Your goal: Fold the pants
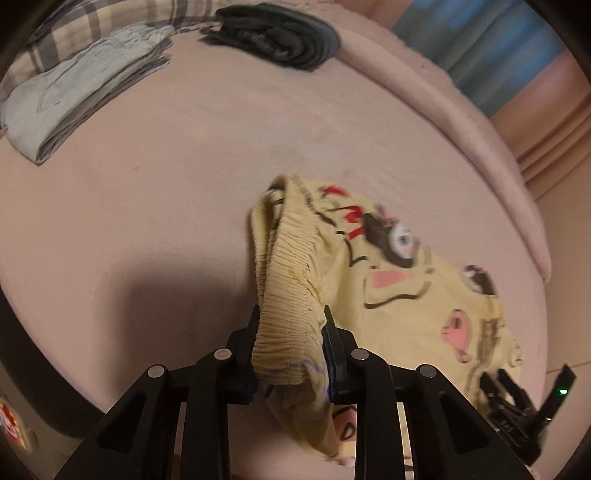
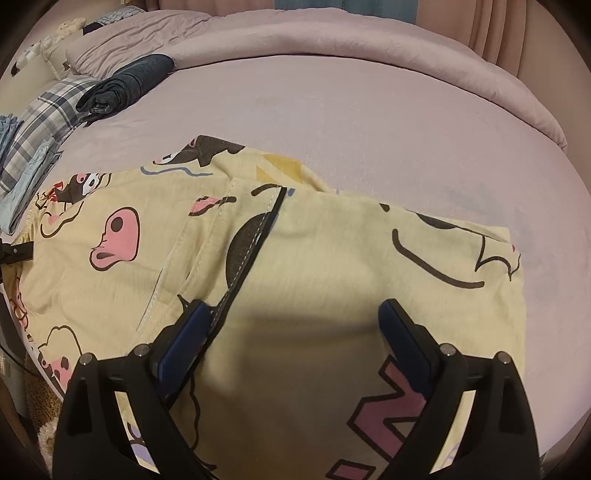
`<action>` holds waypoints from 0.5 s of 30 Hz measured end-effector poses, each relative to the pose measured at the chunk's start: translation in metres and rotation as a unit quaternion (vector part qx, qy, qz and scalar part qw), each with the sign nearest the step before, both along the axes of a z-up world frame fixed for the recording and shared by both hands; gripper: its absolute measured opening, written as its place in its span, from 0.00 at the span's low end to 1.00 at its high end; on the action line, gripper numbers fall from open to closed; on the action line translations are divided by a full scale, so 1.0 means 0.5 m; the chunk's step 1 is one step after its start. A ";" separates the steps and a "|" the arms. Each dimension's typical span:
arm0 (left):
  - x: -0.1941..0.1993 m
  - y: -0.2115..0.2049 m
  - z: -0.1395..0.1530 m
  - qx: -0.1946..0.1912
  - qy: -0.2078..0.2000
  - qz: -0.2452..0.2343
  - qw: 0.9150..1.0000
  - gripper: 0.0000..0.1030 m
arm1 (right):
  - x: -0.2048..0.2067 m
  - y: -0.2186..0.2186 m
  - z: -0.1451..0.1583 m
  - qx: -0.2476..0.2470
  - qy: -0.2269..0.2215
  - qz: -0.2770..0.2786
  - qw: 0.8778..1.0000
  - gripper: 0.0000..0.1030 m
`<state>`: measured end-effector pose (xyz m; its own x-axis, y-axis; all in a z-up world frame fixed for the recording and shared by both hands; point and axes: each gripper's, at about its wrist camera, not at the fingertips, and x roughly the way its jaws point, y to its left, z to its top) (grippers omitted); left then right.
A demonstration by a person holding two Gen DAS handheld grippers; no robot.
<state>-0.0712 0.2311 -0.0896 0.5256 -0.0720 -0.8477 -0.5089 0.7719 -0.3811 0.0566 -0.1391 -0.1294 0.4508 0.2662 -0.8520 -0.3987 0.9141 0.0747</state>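
The gathered elastic waistband [image 1: 286,295] of the yellow cartoon-print pants [image 2: 332,258] is clamped by the left gripper [image 1: 290,328]. The right gripper [image 2: 295,321] is held spread wide above the cloth, gripping nothing. The pants are spread on the pink bed [image 2: 369,110]; beyond, folded clothes [image 1: 74,99] are stacked.

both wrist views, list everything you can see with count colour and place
pants: one, yellow with cartoon prints, spread on the bed near the cameras
bed: one, pink sheet, under everything
folded light blue garment: one, far left of the bed
folded dark garment: one, dark grey, far side of the bed
plaid cloth: one, grey and white, far left edge
curtain: blue, behind the bed
left gripper: black, fingers shut on the pants' waistband
right gripper: black with blue fingers, open over a pants leg
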 end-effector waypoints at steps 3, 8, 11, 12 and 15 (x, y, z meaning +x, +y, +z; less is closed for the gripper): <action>0.008 -0.014 0.029 -0.020 -0.022 -0.008 1.000 0.24 | 0.002 -0.007 0.008 0.015 0.001 0.001 1.000 0.90; 0.030 -0.083 0.123 -0.013 -0.080 -0.063 0.995 0.24 | 0.002 -0.061 0.036 0.070 0.020 -0.027 0.997 0.89; 0.058 -0.147 0.165 -0.014 -0.103 -0.111 0.988 0.24 | -0.008 -0.102 0.054 0.084 0.013 -0.049 0.995 0.89; 0.066 -0.167 0.174 -0.017 -0.109 -0.125 0.986 0.24 | -0.012 -0.122 0.062 0.088 0.010 -0.061 0.994 0.89; 0.104 -0.253 0.195 -0.027 -0.122 -0.190 0.974 0.24 | -0.027 -0.170 0.078 0.095 0.001 -0.090 0.991 0.90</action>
